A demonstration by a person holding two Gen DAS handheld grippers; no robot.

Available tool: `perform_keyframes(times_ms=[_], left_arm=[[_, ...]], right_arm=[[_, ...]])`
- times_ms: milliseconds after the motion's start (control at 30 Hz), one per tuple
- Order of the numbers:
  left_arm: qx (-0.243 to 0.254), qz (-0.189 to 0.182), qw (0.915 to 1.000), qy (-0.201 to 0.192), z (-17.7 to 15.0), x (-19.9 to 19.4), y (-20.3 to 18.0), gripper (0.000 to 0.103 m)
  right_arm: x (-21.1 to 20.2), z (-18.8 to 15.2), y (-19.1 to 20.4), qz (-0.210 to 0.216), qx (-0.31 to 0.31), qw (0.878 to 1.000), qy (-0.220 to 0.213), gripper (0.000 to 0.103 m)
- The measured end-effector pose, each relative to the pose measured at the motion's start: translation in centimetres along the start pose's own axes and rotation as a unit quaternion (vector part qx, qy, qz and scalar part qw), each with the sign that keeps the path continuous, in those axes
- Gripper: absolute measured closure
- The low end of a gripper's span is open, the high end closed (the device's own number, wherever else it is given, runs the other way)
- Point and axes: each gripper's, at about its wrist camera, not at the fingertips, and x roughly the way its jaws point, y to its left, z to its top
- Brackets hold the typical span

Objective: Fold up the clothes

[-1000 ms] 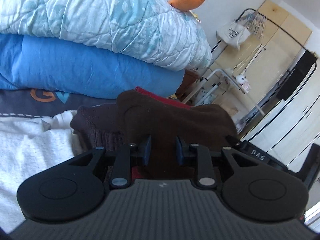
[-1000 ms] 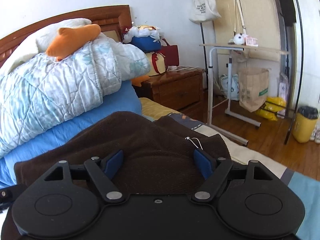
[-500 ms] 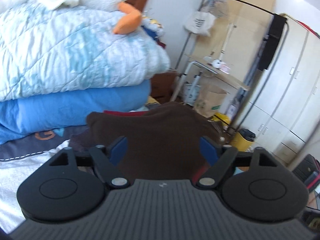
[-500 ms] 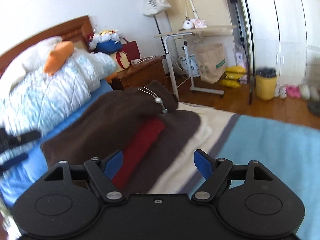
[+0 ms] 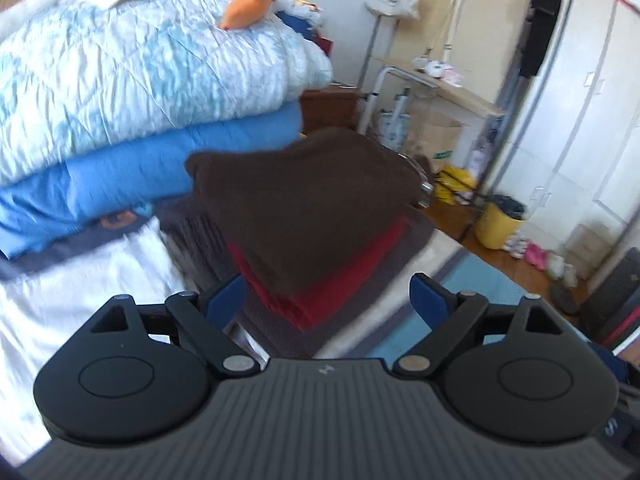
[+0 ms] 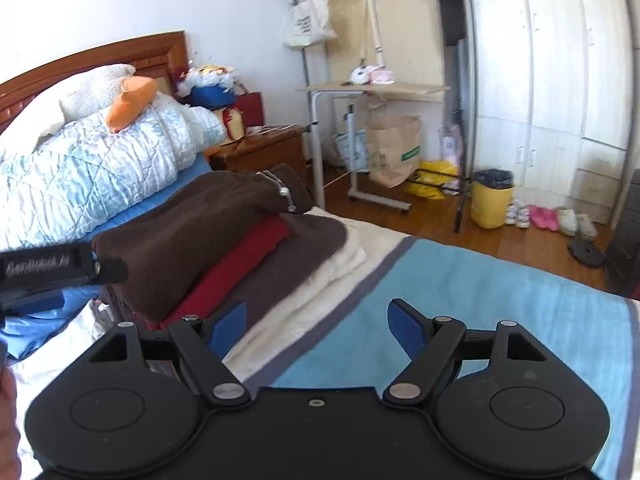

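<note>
Sitting folded at centre frame in both views: a brown garment (image 5: 308, 208), topmost on a small stack of a red piece (image 6: 240, 260) and a darker brown one (image 6: 296, 248), all resting on the bed (image 6: 500, 312) beside the piled blue-and-white quilt (image 5: 132, 76) at upper left. Hanging just short of the stack, lower centre of the left view: the left gripper (image 5: 326, 294), blue pads spread wide, holding nothing. Showing the same wide spread and the same empty jaws at lower centre of the right view: the right gripper (image 6: 316, 326), over the striped blanket. Judging by this, sitting between garments, with the brown piece looking finished and released. Calling next for finding another unfolded piece, none being clearly visible here, or for squaring the stack's edges, approaching low to avoid toppling it.
</note>
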Motion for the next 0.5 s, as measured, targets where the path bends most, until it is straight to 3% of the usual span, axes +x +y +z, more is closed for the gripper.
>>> perform_keyframes(times_ms=[100,167,333,500], left_arm=[[-0.025,-0.015,0.9995,0.015,-1.9,-1.2,0.4,0.013],[-0.029,-0.003,0.9995,0.012,-2.9,-2.3,0.3,0.013],[-0.001,-0.022,0.9998,0.003,-5.8,-5.8,-1.3,0.013],[0.030,-0.003,0.9995,-0.003,-7.9,-7.5,-2.4,0.012]], right_arm=[[-1.4,-1.1,0.3,-0.021,-0.015,1.000,-0.001,0.021],[-2.3,-1.7,0.2,-0.023,-0.014,1.000,0.005,0.021],[-4.9,-3.3,0.0,-0.023,-0.017,0.999,0.014,0.021],[-7.1,-5.1,-0.2,-0.035,-0.025,0.999,0.021,0.021]])
